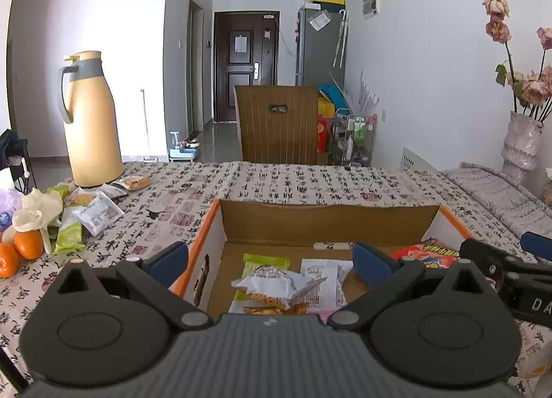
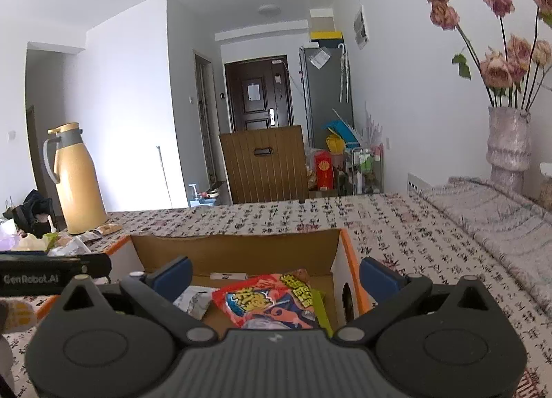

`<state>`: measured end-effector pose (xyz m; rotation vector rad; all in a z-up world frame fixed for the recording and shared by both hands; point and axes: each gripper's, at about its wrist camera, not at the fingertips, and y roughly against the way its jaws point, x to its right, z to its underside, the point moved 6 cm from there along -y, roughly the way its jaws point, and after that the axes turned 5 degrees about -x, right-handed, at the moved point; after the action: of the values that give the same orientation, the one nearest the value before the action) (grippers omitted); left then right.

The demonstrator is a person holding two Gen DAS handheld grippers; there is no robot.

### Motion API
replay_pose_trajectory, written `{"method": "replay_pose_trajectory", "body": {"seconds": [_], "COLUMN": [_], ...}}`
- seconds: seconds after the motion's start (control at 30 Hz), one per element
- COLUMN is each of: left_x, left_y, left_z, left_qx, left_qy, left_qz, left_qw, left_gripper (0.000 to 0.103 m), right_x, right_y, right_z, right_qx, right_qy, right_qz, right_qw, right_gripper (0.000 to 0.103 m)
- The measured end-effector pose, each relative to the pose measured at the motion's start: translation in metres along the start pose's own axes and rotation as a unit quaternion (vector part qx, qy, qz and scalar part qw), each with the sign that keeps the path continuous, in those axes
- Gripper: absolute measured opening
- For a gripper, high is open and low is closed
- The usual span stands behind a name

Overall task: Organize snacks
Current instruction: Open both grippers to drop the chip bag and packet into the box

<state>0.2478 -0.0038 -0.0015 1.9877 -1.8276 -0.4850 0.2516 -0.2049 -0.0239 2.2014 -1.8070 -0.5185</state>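
An open cardboard box [image 1: 327, 216] with an orange rim sits on the patterned tablecloth. Inside lie a green packet [image 1: 265, 261], a white wrapped snack [image 1: 276, 285] and a red packet [image 1: 427, 256]. My left gripper [image 1: 270, 260] is open and empty, above the box's near left part. My right gripper [image 2: 276, 275] is open and empty over the box [image 2: 241, 244], just above the red packet [image 2: 269, 301]. The right gripper also shows at the right edge of the left wrist view [image 1: 510, 270]. More snack packets [image 1: 93, 206] lie loose on the table at left.
A tall yellow thermos [image 1: 91, 118] stands at the far left of the table, with tangerines [image 1: 20, 249] near it. A vase of dried roses [image 2: 509, 146] stands at the right. A wooden chair back [image 1: 277, 122] is beyond the table's far edge.
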Motion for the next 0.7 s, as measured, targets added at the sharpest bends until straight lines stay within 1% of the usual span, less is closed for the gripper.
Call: {"method": "replay_pose_trajectory", "body": {"seconds": [0.2, 0.4, 0.57, 0.7], "left_x": [-0.002, -0.006, -0.008, -0.008], "left_y": [0.024, 0.048, 0.064, 0.075], "left_z": [0.001, 0.011, 0.024, 0.04], "left_qx": [0.01, 0.013, 0.006, -0.007], "left_qy": [0.001, 0.003, 0.004, 0.005], "left_qz": [0.0, 0.002, 0.006, 0.008], "left_qw": [0.9999, 0.9999, 1.0, 0.9999], "left_gripper": [0.103, 0.103, 0.103, 0.103], "right_x": [-0.006, -0.014, -0.02, -0.021], "right_y": [0.023, 0.049, 0.069, 0.083], "right_z": [0.003, 0.013, 0.026, 0.04], "right_qx": [0.002, -0.004, -0.011, -0.021], "right_qy": [0.009, 0.022, 0.028, 0.026], "right_qz": [-0.003, -0.008, -0.011, -0.012], "right_qw": [1.0, 1.0, 0.999, 0.999], "right_gripper": [0.103, 0.103, 0.103, 0.103]}}
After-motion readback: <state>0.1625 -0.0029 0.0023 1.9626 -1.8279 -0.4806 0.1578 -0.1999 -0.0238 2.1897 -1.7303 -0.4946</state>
